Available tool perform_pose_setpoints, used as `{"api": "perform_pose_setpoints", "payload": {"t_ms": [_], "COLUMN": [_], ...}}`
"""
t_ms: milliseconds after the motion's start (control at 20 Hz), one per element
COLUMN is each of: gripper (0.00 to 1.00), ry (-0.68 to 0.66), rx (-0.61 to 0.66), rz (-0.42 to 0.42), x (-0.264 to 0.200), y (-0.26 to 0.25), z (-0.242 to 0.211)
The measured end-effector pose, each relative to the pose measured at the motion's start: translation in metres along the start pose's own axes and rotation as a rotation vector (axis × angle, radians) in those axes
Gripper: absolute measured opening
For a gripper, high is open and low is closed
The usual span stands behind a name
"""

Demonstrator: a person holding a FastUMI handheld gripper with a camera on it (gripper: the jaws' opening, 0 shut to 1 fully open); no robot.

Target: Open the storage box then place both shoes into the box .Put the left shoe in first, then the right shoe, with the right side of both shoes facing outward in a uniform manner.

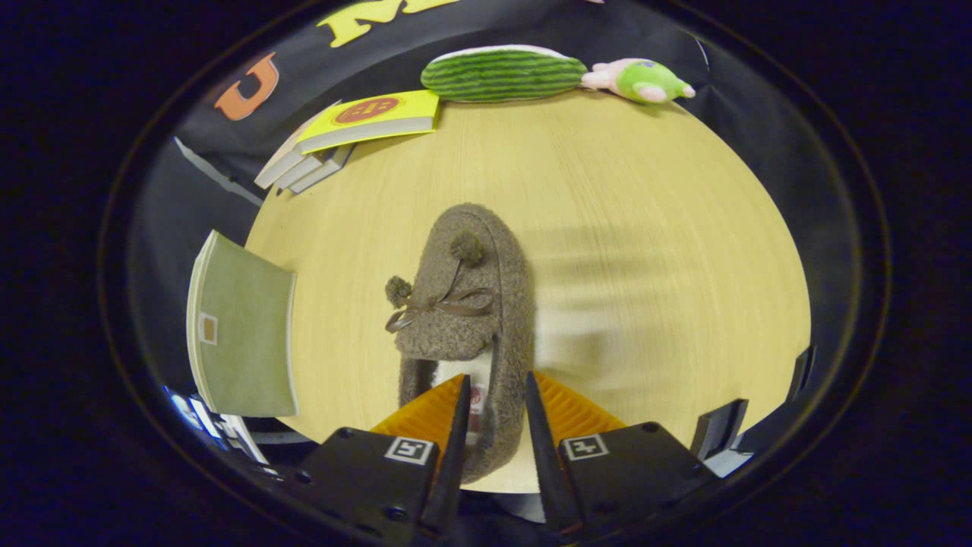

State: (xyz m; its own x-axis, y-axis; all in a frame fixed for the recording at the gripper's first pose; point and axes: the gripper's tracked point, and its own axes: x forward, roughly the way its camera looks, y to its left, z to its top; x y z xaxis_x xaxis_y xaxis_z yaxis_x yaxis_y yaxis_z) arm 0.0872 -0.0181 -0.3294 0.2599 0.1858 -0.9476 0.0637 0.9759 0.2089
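A brown fuzzy slipper [463,304] with two pompoms and a thin brown bow points away from me over the light wooden table [645,190]. Its heel end reaches back between my fingers. My gripper [495,389] is shut on the slipper's right side wall near the heel. One finger sits inside the white-lined opening and the other outside. A blurred shadow lies on the table just right of the slipper.
A green book [243,327] lies to the left of the slipper. A yellow-topped stack of books [357,125] sits at the table's far left. Beyond, a striped green cushion [501,74] and a green-and-pink plush toy [645,80] rest against the wall.
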Motion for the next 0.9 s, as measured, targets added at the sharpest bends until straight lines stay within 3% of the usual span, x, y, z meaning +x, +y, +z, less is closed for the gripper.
{"api": "perform_pose_setpoints", "payload": {"t_ms": [50, 350, 600, 750, 900], "gripper": [0.36, 0.06, 0.06, 0.06, 0.06], "ry": [-0.001, 0.009, 0.022, -0.046, -0.078], "rx": [0.034, 0.166, 0.322, 0.271, 0.233], "rz": [0.008, 0.067, 0.182, 0.192, 0.255], "x": [0.001, -0.003, -0.02, -0.053, -0.083], "y": [-0.001, 0.001, 0.028, 0.063, 0.114], "z": [0.001, -0.002, -0.005, 0.002, -0.002]}}
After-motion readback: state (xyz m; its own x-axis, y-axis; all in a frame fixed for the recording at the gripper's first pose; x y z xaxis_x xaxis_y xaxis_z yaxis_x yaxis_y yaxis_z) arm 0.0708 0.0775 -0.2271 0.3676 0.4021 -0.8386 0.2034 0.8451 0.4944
